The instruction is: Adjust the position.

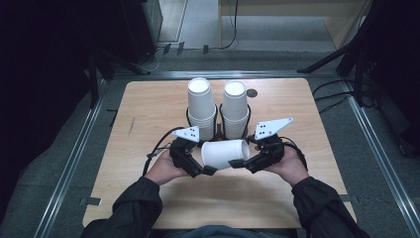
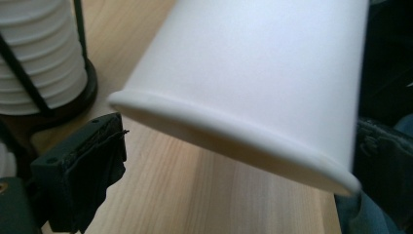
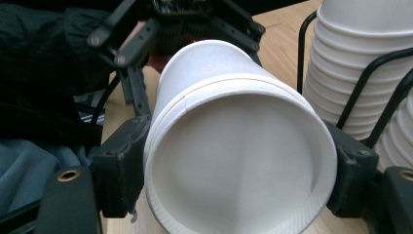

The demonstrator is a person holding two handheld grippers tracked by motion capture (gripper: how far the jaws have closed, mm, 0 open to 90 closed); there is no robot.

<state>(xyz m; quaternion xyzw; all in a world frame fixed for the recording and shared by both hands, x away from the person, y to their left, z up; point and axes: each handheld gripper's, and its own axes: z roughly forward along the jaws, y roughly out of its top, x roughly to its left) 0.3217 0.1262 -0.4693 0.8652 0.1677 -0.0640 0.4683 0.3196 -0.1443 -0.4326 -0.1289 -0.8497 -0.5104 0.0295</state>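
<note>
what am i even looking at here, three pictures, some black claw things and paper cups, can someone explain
No robot here: a person sits at a wooden table with a hand-held pair of black tongs in each hand. The high view looks down from above the person. The other two pictures come from small cameras that ride on each pair of tongs and look along its jaws.

At the back of the table stand two tall stacks of white paper cups, each in a black wire holder.

Between the hands, a single white paper cup lies on its side above the table. The right tongs clamp its bottom end from both sides. The left tongs are at its rim end; whether they grip it is unclear.
</note>
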